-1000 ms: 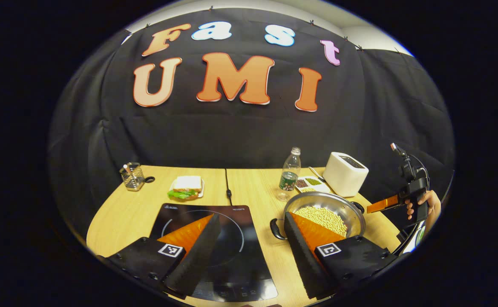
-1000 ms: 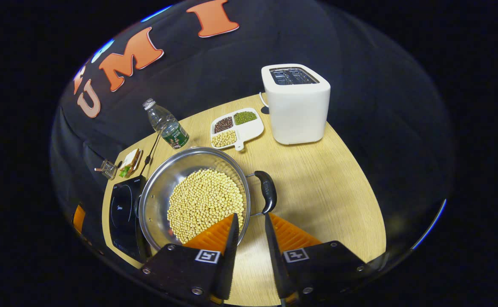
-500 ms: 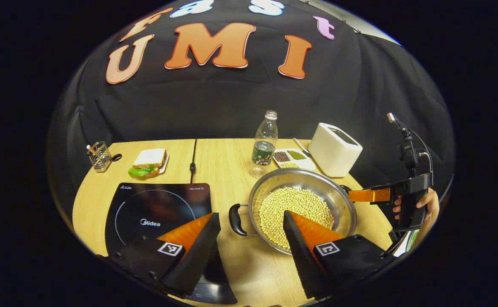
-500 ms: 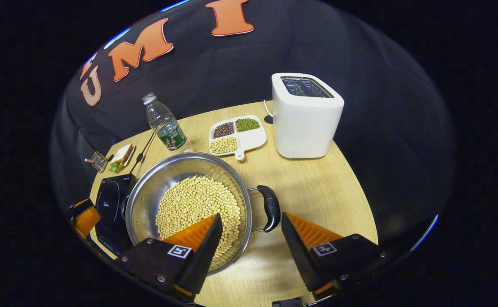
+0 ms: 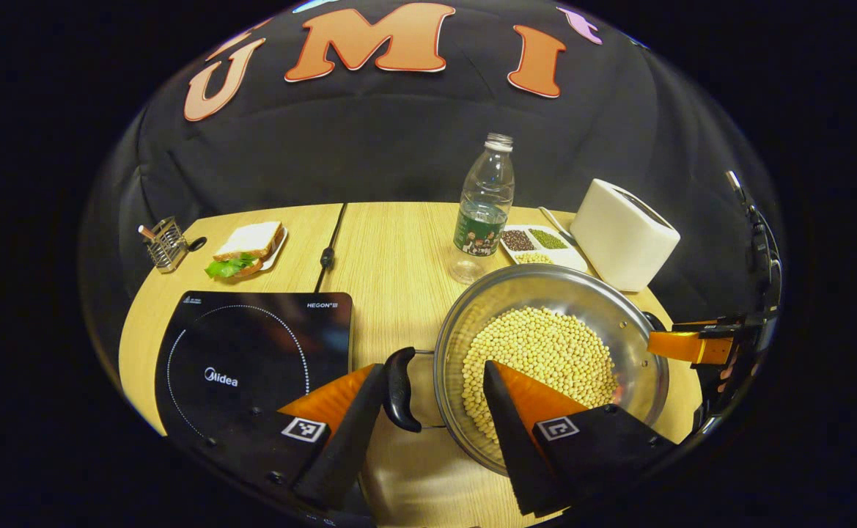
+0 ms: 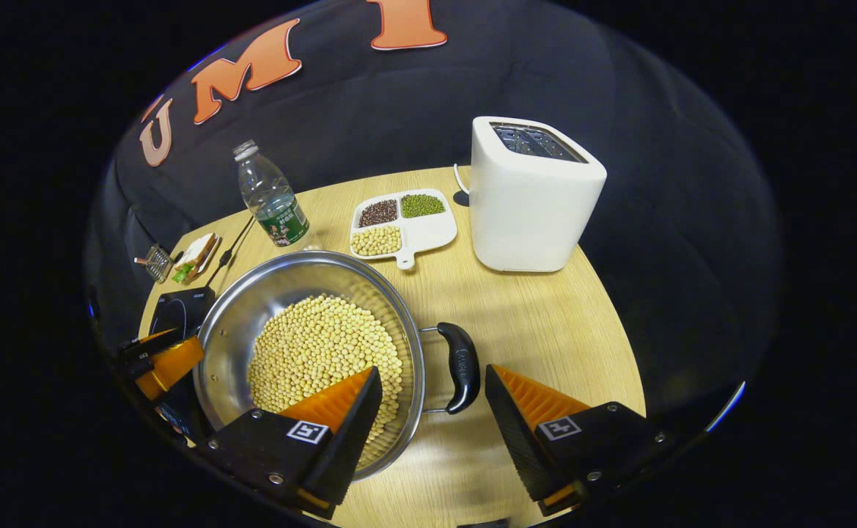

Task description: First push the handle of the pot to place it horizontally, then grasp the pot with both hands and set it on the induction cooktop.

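steel pot (image 5: pixel 619 308) filled with pale beans (image 5: pixel 538 352), standing on the wooden table (image 5: pixel 391 242) just right of the induction cooktop (image 5: pixel 252 352) and not on it. taking the pot as landmark: the left gripper (image 5: pixel 432 411) sits at its cooktop side, fingers spread wide, with the pot's black left handle (image 5: pixel 399 389) lying between them close to the left finger; no finger visibly presses on the handle, and the other finger hangs over the rim and the beans. the right gripper (image 6: pixel 432 411) sits at the opposite side, fingers likewise spread wide, with the black right handle (image 6: pixel 461 367) in the gap between them, apart from both; one finger overlaps the rim and the beans. in the left gripper view the right gripper appears beyond the pot's far rim (image 5: pixel 692 346); in the right gripper view the left gripper appears at the pot's far rim (image 6: pixel 168 363).

behind the pot: a clear plastic bottle (image 5: pixel 483 209), a white divided dish (image 6: pixel 402 227) holding three sorts of grain, and a white toaster (image 6: pixel 534 194), the dish lying between bottle and toaster. well beyond the cooktop, away from the pot: a sandwich on a plate (image 5: pixel 248 246) and a wire holder (image 5: pixel 164 246). a dark cable (image 5: pixel 329 246) runs along the table seam behind the cooktop.
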